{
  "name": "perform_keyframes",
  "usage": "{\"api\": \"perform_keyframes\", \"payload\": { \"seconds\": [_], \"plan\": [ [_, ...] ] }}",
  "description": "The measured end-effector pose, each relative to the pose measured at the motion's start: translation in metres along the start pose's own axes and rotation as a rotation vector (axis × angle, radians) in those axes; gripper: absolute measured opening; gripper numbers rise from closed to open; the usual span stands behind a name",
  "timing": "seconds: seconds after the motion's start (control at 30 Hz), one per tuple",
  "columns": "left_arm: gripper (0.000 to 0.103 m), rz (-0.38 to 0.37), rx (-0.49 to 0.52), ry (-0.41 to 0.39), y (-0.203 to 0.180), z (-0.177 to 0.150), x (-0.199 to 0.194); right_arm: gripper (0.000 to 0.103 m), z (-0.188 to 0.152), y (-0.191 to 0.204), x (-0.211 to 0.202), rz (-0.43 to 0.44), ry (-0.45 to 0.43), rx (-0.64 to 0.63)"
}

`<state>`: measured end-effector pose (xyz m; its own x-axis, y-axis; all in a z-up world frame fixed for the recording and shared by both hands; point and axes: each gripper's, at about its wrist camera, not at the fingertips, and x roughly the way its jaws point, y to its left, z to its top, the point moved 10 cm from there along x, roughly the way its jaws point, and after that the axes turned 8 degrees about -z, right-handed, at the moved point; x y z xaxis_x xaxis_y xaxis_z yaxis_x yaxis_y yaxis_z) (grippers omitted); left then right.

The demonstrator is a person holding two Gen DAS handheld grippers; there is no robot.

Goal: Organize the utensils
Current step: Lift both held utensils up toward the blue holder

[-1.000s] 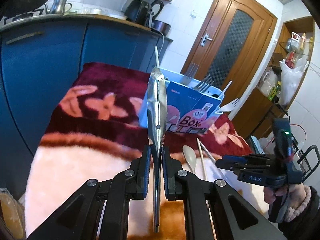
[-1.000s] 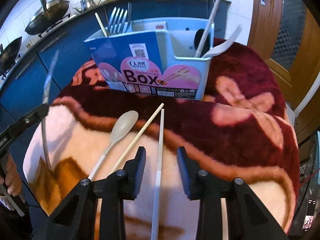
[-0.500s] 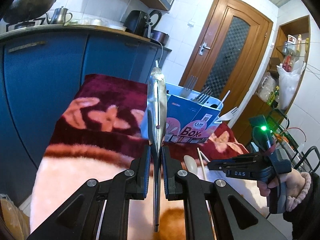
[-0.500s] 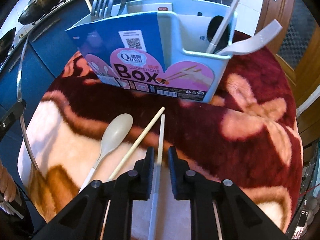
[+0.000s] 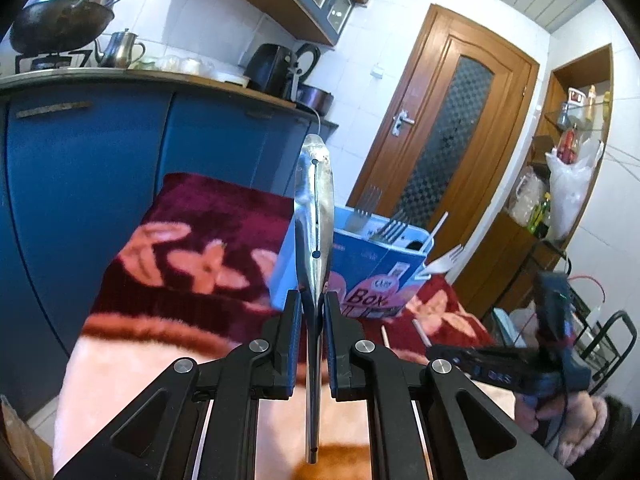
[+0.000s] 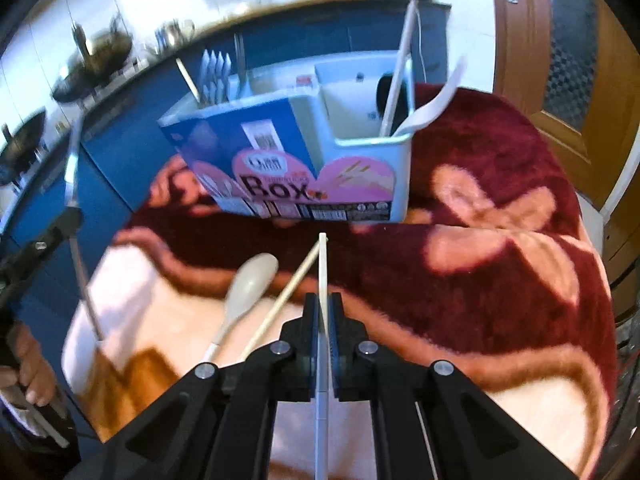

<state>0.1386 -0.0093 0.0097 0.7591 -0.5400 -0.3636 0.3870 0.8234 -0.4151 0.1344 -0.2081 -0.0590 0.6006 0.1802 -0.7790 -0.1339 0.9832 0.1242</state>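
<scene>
White, thin plastic chopstick is pinched in the right claw, which just closed; its long axis points ahead at the blue utensil box, probably lifted.

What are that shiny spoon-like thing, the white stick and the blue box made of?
Slotted spoon in the left gripper: polished metal, probably steel, since it mirrors the room.
White chopstick in the right gripper: matte, likely plastic.
Box: smooth pale-blue plastic, wearing a printed glossy card sleeve.
</scene>
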Motion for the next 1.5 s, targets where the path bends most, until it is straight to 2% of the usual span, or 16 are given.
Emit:
{"api": "perform_keyframes", "payload": {
  "seconds": [0.2,0.37,0.57,1.0,1.3,1.5],
  "plan": [
    [0.011,0.005,0.001,-0.023,-0.006,0.01,0.007,0.006,0.009,-0.002,-0.034,0.035,-0.165,0.056],
    [0.011,0.031,0.029,-0.033,-0.011,0.016,0.013,0.006,0.015,-0.009,-0.062,0.015,-0.306,0.08],
    [0.011,0.046,0.036,-0.049,-0.012,0.025,0.015,0.006,0.017,-0.014,-0.076,-0.006,-0.399,0.106],
    [0.011,0.065,0.068,-0.132,-0.018,0.067,0.03,0.006,0.025,-0.027,-0.095,-0.022,-0.487,0.124],
    [0.011,0.033,0.065,-0.244,-0.023,0.108,0.04,0.006,0.031,-0.031,-0.095,-0.018,-0.51,0.137],
    [0.011,0.036,0.084,-0.307,-0.027,0.12,0.053,0.006,0.034,-0.035,-0.087,-0.007,-0.505,0.153]
  ]
}}
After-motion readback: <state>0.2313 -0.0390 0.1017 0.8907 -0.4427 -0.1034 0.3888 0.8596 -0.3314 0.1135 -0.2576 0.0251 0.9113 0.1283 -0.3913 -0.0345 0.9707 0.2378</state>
